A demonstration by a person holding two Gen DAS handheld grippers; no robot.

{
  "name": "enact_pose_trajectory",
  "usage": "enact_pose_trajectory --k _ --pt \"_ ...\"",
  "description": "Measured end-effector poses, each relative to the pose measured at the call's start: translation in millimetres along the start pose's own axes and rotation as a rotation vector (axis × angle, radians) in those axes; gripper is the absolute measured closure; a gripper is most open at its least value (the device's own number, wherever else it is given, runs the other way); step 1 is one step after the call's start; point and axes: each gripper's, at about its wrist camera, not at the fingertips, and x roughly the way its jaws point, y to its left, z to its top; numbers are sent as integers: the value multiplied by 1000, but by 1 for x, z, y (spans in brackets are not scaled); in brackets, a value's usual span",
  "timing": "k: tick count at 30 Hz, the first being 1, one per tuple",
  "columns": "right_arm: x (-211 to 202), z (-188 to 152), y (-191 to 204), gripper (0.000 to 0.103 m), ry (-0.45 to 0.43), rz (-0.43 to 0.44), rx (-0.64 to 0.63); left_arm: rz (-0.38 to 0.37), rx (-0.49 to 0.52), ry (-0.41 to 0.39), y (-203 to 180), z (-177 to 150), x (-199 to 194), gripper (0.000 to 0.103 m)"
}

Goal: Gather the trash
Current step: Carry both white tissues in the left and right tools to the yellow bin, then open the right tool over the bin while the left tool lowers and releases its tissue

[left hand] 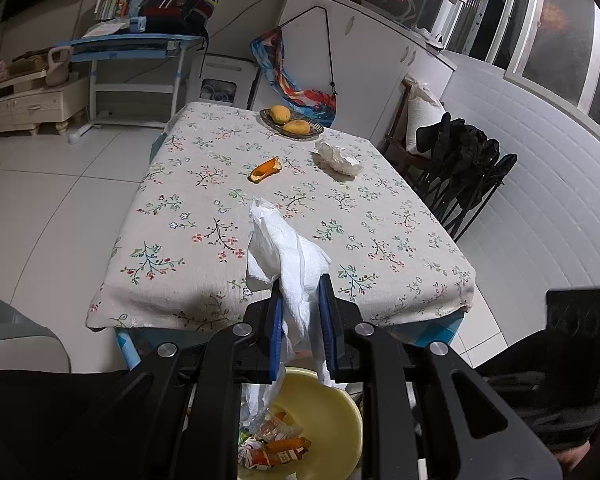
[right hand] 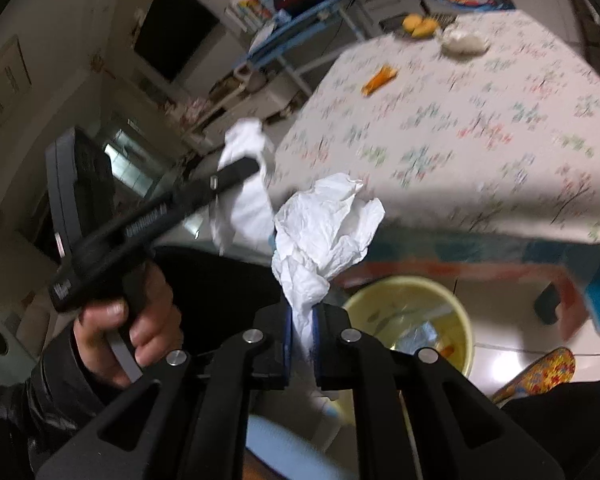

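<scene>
My left gripper (left hand: 300,286) is shut on a white paper towel (left hand: 280,248), held near the table's front edge above a yellow bin (left hand: 336,416) that holds wrappers and peel. My right gripper (right hand: 304,308) is shut on a crumpled white tissue (right hand: 324,228), up and left of the same yellow bin (right hand: 412,320). In the right wrist view a hand (right hand: 128,332) grips the left tool, whose white towel (right hand: 244,176) hangs from its tip. On the floral tablecloth lie an orange peel (left hand: 265,169) and another crumpled tissue (left hand: 338,157).
A dish with two mangoes (left hand: 290,121) sits at the table's far edge (left hand: 220,106). A black folding chair (left hand: 464,168) stands to the right of the table. A blue desk (left hand: 132,46) and a white cabinet (left hand: 32,106) stand beyond. A patterned slipper (right hand: 540,372) rests by the bin.
</scene>
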Motion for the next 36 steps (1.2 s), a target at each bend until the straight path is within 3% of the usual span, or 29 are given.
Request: enact_pose_trajectory --k 4,8,12,21,25,36 --pt "23 -10 -2 89 121 -13 3 0 0 0 0 0 -1 86" --pt "35 -17 -10 89 188 -23 32 -2 1 1 0 -1 0 86" --pt "43 -22 -13 84 229 -34 45 -8 9 4 -1 -5 -3 86" --pt "55 -30 -11 63 276 -78 40 -17 24 24 -6 -14 -6 86" --pt "48 -26 -17 48 239 -94 70 -20 33 43 -9 -18 -5 86" --pt "-11 -3 -22 37 -67 -190 93 -14 80 136 -20 -38 4 86"
